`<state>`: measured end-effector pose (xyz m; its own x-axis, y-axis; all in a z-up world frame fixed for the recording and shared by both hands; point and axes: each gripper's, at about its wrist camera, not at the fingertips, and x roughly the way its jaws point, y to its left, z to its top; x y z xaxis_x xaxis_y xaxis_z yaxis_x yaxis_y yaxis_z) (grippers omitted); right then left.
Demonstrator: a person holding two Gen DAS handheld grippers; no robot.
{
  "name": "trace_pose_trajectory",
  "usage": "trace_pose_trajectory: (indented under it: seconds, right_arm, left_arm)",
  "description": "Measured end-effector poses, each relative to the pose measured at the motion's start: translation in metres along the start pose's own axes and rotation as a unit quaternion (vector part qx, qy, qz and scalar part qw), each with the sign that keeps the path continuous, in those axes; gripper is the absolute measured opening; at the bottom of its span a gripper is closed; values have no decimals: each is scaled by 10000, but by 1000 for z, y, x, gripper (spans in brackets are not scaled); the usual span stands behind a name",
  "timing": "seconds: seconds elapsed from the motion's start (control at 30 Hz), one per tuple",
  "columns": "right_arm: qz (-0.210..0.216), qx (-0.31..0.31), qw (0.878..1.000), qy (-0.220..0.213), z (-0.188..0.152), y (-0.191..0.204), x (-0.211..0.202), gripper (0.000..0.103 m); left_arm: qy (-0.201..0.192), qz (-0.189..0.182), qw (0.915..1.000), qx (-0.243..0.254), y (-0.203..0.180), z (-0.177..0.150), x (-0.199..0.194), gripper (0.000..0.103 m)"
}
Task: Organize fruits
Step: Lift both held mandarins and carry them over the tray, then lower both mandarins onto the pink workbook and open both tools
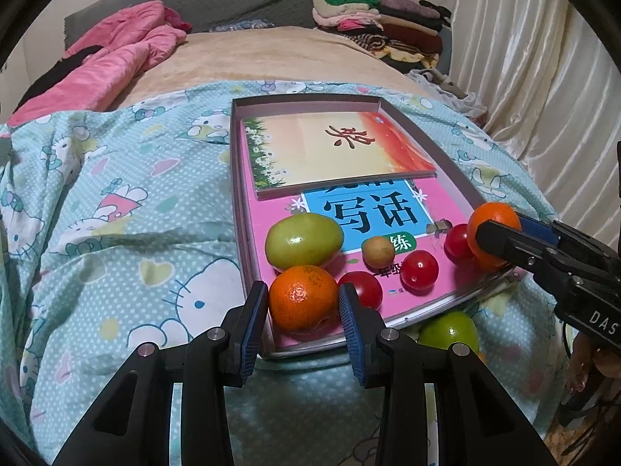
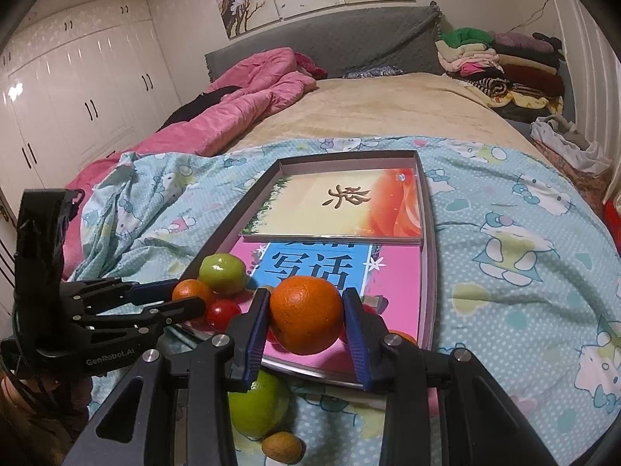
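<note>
Holding one round orange mandarin in my left gripper and another orange mandarin in my right gripper, both by the near rim of the grey cardboard tray.

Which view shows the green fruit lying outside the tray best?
The right wrist view: the green fruit lies large on the bedspread just in front of the tray, partly behind a gripper finger. The left wrist view shows only its top past the tray's near edge.
</note>
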<state>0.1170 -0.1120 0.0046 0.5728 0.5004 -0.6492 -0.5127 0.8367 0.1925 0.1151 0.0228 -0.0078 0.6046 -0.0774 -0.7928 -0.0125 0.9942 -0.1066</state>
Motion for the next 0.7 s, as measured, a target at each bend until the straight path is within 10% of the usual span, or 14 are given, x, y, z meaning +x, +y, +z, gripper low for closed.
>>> trace_pose_trajectory:
  seconds: [0.7]
  right_arm:
    - [-175, -436, 9987, 219, -12, 12, 11, 38]
  left_arm:
    - [-6, 0, 10000, 26, 1, 1, 1, 39]
